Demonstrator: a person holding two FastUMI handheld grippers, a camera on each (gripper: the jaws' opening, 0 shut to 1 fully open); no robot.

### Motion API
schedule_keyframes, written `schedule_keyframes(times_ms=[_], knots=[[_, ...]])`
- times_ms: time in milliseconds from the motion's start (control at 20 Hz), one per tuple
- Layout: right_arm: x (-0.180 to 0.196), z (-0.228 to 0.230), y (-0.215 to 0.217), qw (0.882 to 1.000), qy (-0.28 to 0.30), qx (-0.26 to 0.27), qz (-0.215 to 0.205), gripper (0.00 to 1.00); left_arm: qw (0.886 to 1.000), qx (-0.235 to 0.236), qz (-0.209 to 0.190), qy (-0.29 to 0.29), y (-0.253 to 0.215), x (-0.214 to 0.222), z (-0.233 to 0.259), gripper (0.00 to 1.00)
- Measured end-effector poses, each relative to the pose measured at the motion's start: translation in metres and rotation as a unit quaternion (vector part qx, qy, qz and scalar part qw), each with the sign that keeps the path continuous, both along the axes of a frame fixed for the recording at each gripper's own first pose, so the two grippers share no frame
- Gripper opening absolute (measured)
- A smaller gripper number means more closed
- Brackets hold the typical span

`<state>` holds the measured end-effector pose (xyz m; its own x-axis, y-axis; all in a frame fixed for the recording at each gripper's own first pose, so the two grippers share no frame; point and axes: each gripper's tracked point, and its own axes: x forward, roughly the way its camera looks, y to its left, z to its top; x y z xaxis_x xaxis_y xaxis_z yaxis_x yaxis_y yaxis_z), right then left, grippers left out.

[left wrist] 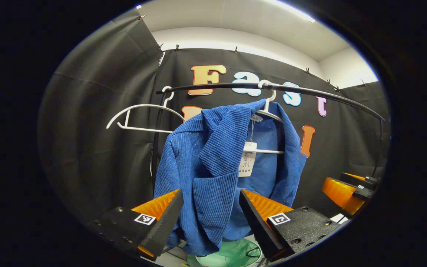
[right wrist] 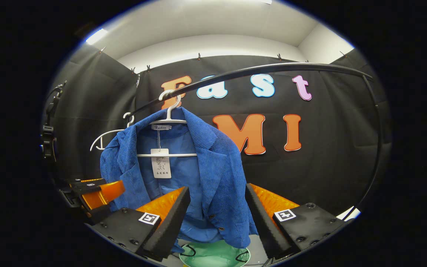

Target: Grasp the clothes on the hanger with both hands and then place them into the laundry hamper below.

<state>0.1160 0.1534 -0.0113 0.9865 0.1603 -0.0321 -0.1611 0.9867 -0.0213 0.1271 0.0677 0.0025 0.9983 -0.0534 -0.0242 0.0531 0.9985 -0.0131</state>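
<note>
Blue corduroy jacket (left wrist: 213, 167) hanging on a white hanger (left wrist: 269, 111) from a black curved rail (left wrist: 272, 88), front open, paper tag (left wrist: 247, 159) dangling inside at the collar. Nearest in the left gripper view, left gripper (left wrist: 210, 218) spread wide, one finger to each side of the jacket's lower front panel, cloth hanging in the gap, neither finger seen pressing on it. Nearest in the right gripper view, right gripper (right wrist: 217, 218) likewise wide apart, straddling the buttoned lower edge of the jacket (right wrist: 198, 174), no clamp on the cloth visible. Just below the hem, pale green laundry hamper (right wrist: 215, 256) with black loop handles, directly under the garment; seen too at the bottom of the left gripper view (left wrist: 232, 256). Off to the right in the left gripper view, the right gripper (left wrist: 347, 191) lower than the jacket's shoulder; at left in the right gripper view, the left gripper (right wrist: 95, 194) beside the jacket's sleeve. Farther back on the same rail (right wrist: 272, 68), a second white hanger (left wrist: 139, 118), bare, left of the jacket; visible also behind the jacket's shoulder (right wrist: 106, 137). Farthest, black cloth wall (left wrist: 98, 141), white ceiling (right wrist: 213, 26) with a light strip above.
</note>
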Motion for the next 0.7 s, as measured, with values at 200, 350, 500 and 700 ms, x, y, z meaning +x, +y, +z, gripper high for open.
schedule_keyframes(times_ms=[200, 350, 500, 700], knots=[[0.027, -0.002, 0.012, 1.0, 0.003, -0.001, 0.007, 0.97, 1.0, 0.006, 0.002, -0.004, 0.005, 0.006, 0.004, 0.92], [0.044, -0.006, 0.024, 1.0, 0.004, -0.002, 0.016, 0.9, 1.0, 0.006, 0.0, -0.002, 0.006, 0.01, 0.004, 0.95], [0.066, -0.011, 0.029, 1.0, 0.009, -0.003, 0.017, 0.83, 1.0, 0.01, 0.003, 0.0, 0.006, 0.013, 0.003, 0.95], [0.095, -0.022, 0.033, 1.0, 0.02, -0.002, 0.015, 0.8, 1.0, 0.011, 0.009, -0.001, 0.008, 0.018, 0.005, 0.92]])
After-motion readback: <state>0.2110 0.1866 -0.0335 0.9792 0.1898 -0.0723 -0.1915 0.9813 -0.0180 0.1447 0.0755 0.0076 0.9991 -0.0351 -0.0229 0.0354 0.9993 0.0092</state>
